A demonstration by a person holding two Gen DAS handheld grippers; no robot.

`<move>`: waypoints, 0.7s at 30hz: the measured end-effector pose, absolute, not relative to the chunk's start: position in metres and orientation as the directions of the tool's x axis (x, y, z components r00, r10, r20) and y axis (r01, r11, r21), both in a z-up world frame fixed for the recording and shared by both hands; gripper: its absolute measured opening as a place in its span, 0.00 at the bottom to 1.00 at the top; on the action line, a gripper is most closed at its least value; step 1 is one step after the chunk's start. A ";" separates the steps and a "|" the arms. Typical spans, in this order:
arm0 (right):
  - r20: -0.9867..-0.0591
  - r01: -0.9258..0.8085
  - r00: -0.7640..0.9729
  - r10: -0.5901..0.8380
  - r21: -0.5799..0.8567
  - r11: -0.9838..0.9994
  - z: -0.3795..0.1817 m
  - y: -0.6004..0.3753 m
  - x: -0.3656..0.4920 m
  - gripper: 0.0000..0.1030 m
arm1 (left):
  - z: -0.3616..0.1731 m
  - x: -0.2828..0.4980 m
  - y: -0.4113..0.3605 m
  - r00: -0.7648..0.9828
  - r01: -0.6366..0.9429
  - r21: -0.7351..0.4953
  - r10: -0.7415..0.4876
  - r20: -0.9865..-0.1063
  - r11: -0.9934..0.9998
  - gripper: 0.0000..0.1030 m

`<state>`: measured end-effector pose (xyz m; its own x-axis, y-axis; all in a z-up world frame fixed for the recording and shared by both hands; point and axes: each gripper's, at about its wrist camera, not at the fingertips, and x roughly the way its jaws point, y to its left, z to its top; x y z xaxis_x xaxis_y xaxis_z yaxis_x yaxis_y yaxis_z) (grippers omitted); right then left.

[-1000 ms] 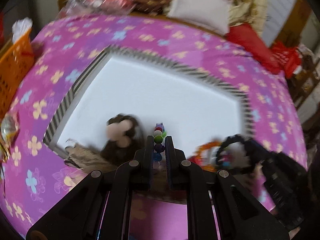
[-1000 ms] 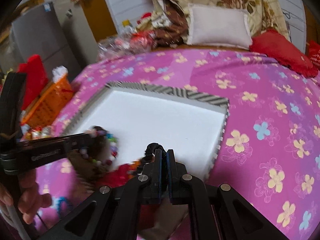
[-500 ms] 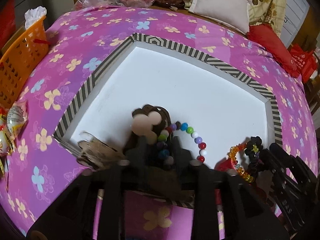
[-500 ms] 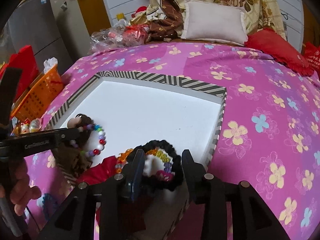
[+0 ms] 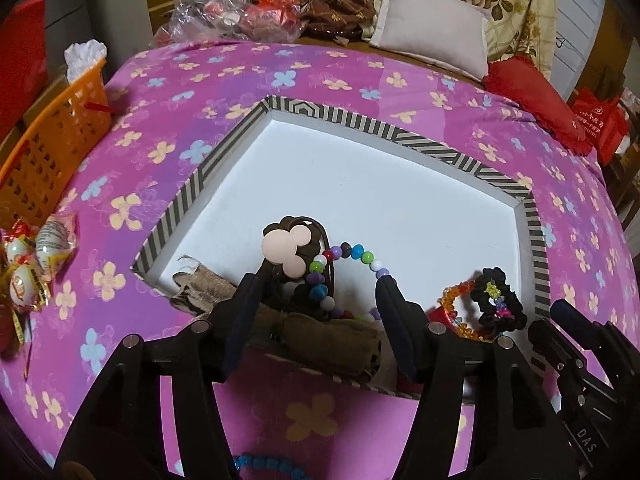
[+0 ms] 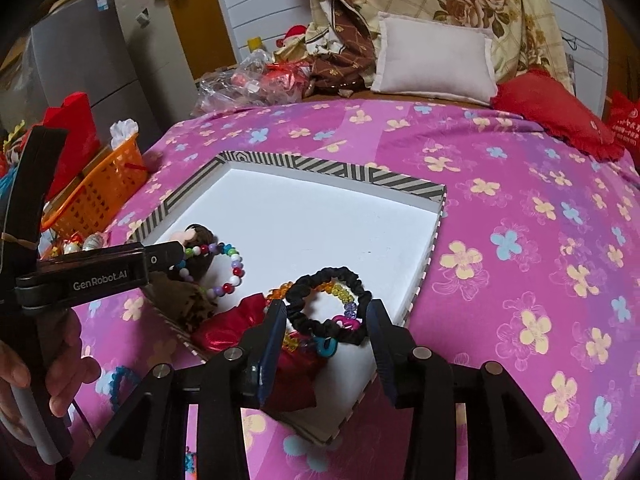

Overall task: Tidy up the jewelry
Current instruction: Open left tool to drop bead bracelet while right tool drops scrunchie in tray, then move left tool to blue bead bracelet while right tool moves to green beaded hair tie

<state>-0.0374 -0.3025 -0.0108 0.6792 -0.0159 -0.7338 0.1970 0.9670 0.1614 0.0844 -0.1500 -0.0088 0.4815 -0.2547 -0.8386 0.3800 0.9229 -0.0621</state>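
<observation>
A striped-rimmed tray [image 5: 360,120] with a white floor lies on the pink flowered bedspread. My left gripper [image 5: 320,284] hovers over its near edge, jaws opening. The multicolour bead bracelet [image 5: 352,252] lies loose between them, beside a brown hair tie with a pink mouse charm [image 5: 286,248]. My right gripper [image 6: 327,310] is also opening. A black scrunchie [image 6: 304,284] rests on the tray [image 6: 320,166] between its fingers, untouched, over an orange-yellow crystal bracelet [image 6: 280,292]. The bead bracelet [image 6: 236,264] shows by the left gripper [image 6: 176,248].
A brown cloth roll [image 5: 320,336] and a red pouch [image 6: 232,328] lie at the tray's near edge. A blue bead bracelet [image 5: 264,462] sits on the bedspread. An orange basket [image 5: 48,152] and wrapped sweets [image 5: 36,256] are at the left; pillows lie beyond.
Both grippers went from shut to open. The left one let the bead bracelet down onto the tray; the right one released the black scrunchie. Both drew back a little.
</observation>
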 end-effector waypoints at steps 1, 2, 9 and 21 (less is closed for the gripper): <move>-0.733 0.197 0.680 -0.016 0.161 0.967 -0.010 -0.302 -0.039 0.39 | -0.007 0.082 -0.149 0.488 0.379 -0.058 -0.252 -0.836 0.924 0.58; -0.732 0.198 0.681 -0.017 0.161 0.967 -0.008 -0.301 -0.042 0.39 | -0.005 0.080 -0.148 0.494 0.379 -0.054 -0.251 -0.833 0.924 0.59; -0.725 0.184 0.689 -0.018 0.151 0.971 0.002 -0.289 -0.066 0.39 | 0.013 0.060 -0.133 0.553 0.355 -0.033 -0.238 -0.799 0.934 0.59; -0.697 0.122 0.717 -0.003 0.121 0.985 0.019 -0.252 -0.115 0.59 | 0.035 -0.003 -0.086 0.609 0.331 -0.017 -0.228 -0.760 0.943 0.60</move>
<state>-0.1147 -0.2516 0.0195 0.7166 -0.0032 -0.6975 0.1220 0.9851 0.1209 -0.0031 -0.0857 0.0353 0.6091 -0.2278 -0.7597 0.3314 0.9433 -0.0171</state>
